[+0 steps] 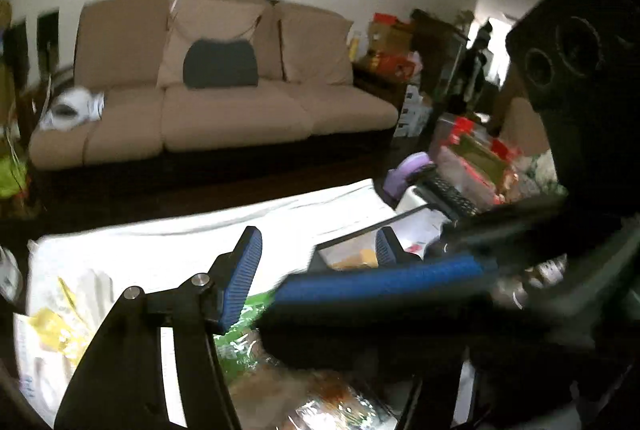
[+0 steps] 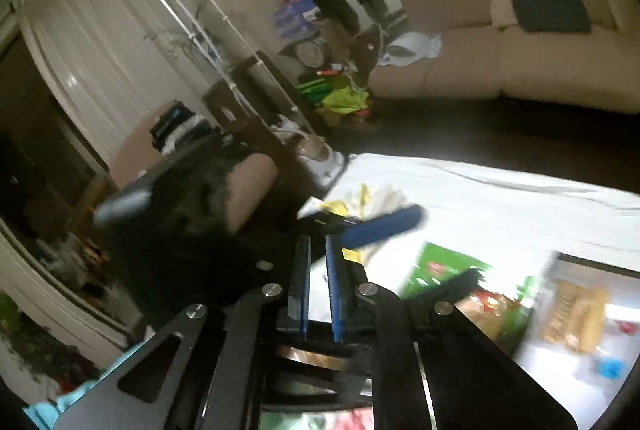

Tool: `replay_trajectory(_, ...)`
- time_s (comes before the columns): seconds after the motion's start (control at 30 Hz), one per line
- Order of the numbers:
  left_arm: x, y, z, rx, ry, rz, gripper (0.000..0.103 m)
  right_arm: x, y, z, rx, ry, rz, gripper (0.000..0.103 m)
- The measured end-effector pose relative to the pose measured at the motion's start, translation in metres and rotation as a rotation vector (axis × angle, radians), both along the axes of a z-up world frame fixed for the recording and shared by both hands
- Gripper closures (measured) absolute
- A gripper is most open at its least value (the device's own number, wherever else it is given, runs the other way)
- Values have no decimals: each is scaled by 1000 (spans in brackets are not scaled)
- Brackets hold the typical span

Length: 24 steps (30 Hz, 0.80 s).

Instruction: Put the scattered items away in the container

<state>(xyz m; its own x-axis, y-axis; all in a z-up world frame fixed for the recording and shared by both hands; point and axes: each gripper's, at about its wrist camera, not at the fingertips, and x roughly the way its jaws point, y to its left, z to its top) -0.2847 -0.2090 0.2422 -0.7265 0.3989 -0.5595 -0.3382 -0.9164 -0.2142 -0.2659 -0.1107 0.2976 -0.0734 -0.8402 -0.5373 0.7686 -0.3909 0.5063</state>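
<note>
In the left wrist view my left gripper (image 1: 318, 250) is open and empty above the white-covered table (image 1: 168, 246). The right gripper's blue finger (image 1: 380, 280) crosses in front of it. Below lie a green snack packet (image 1: 240, 334) and a clear packet of brown food (image 1: 304, 394). A clear container (image 1: 352, 254) with a yellowish item stands behind. In the right wrist view my right gripper (image 2: 318, 254) has its blue pads close together with a narrow empty gap. A green packet (image 2: 440, 266) and the clear container (image 2: 592, 314) lie to its right.
A yellow-and-white wrapper (image 1: 60, 326) lies at the table's left. Cluttered boxes and a purple object (image 1: 408, 170) sit at the right. A beige sofa (image 1: 224, 90) stands behind, across dark floor. A dark chair (image 2: 248, 118) and drying rack (image 2: 192, 22) stand left of the table.
</note>
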Motion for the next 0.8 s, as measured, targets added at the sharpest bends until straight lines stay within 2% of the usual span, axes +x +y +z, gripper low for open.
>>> replay_trajectory(0.03, 6, 1, 1, 2, -29, 14, 22, 5, 13, 3, 32, 17, -22, 93)
replay_trajectory(0.1, 13, -7, -5, 0, -82, 42, 6, 12, 37, 2, 70, 35, -60, 88)
replay_trajectory(0.13, 19, -6, -11, -14, -109, 57, 5, 14, 49, -3, 90, 35, -81, 76)
replay_trajectory(0.2, 32, -7, -37, -57, -200, 92, 5, 20, 72, -19, 118, 19, -118, 59)
replay_trajectory(0.23, 39, -8, -52, -82, -238, 97, 4, 24, 84, -29, 123, 6, -129, 54)
replay_trajectory(0.33, 56, -7, -108, -202, -341, 112, 3, 37, 120, -61, 139, -36, -157, 49)
replay_trajectory(0.4, 59, -9, -149, -237, -448, 133, 3, 41, 141, -80, 132, -79, -179, 43)
replay_trajectory(0.47, 63, -18, -178, -173, -533, 171, 3, 45, 162, -97, 121, -130, -208, 39)
replay_trajectory(0.63, 64, -54, -210, 184, -631, 294, 3, 50, 185, -123, 121, -181, -244, 36)
replay_trajectory(0.67, 61, -56, -212, 213, -635, 309, 3, 50, 185, -126, 125, -186, -245, 35)
replay_trajectory(0.77, 56, -59, -213, 216, -626, 345, 6, 45, 172, -134, 151, -199, -232, 33)
replay_trajectory(0.8, 55, -60, -214, 220, -624, 356, 14, 41, 163, -132, 159, -189, -222, 33)
